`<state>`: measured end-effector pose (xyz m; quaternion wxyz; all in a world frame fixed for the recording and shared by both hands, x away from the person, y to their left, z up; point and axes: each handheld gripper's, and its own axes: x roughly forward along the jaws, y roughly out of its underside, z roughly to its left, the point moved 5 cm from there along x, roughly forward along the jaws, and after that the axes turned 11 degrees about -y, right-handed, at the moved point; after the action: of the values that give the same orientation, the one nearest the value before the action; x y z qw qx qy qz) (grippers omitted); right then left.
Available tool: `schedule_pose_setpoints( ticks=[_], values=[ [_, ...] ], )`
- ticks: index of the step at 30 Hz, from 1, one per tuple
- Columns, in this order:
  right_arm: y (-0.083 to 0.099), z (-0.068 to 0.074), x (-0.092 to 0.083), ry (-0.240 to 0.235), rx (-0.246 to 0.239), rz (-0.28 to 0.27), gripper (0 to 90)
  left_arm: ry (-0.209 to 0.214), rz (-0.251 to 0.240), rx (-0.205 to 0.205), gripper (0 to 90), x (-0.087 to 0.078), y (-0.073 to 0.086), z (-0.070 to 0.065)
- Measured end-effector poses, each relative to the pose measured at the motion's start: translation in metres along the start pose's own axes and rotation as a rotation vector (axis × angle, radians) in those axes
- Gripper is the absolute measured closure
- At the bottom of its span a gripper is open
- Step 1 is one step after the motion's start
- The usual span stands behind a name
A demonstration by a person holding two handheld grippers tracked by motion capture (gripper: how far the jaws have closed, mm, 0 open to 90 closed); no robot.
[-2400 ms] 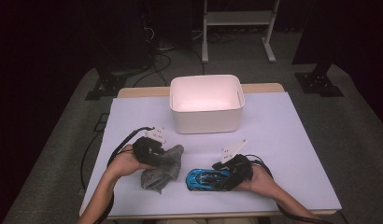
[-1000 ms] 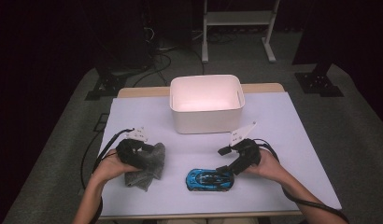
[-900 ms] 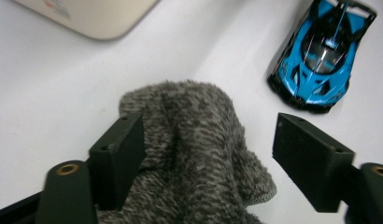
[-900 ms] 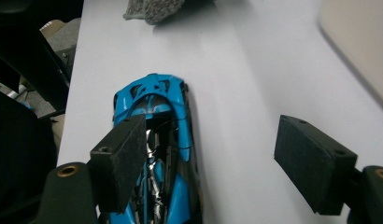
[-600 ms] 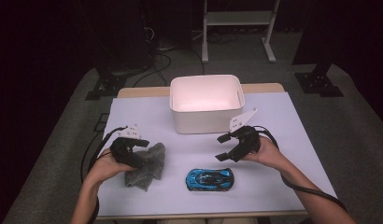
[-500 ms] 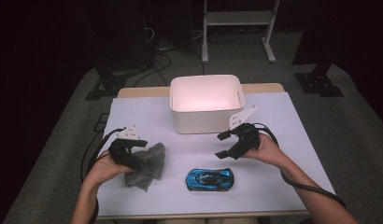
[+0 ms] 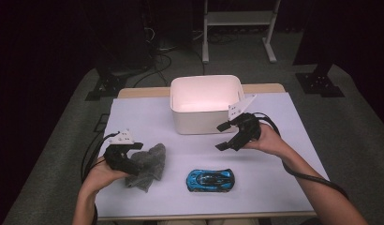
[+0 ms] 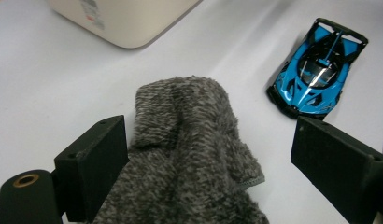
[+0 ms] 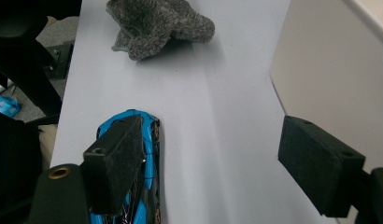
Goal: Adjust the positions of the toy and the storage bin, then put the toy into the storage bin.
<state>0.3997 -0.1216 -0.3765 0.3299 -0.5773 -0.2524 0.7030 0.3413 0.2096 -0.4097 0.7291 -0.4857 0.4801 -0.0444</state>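
The table [image 7: 284, 117] has a pale, white top with a thin wooden edge showing at its far side. It stands on a grey carpet floor [image 7: 349, 122] that goes all around it. Behind the table the room is very dark, almost black. A light metal stand [image 7: 237, 23] with two legs and a low shelf stands on the carpet at the back. Black cables [image 7: 157, 51] lie in loops on the floor close to it. Two dark flat feet of stands rest on the carpet, one at the back left [image 7: 106, 86] and one at the back right [image 7: 319, 82]. Light falls from above onto the table top and makes it bright.
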Motion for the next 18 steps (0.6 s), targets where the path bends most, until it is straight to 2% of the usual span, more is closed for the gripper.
schedule_pose_setpoints(
  ticks=[18],
  values=[
    [-0.037, -0.008, -0.006, -0.010, -0.059, 0.018, 21.0, 0.008, 0.002, 0.000, 9.2, 0.000, 0.003, -0.001]
  ],
)
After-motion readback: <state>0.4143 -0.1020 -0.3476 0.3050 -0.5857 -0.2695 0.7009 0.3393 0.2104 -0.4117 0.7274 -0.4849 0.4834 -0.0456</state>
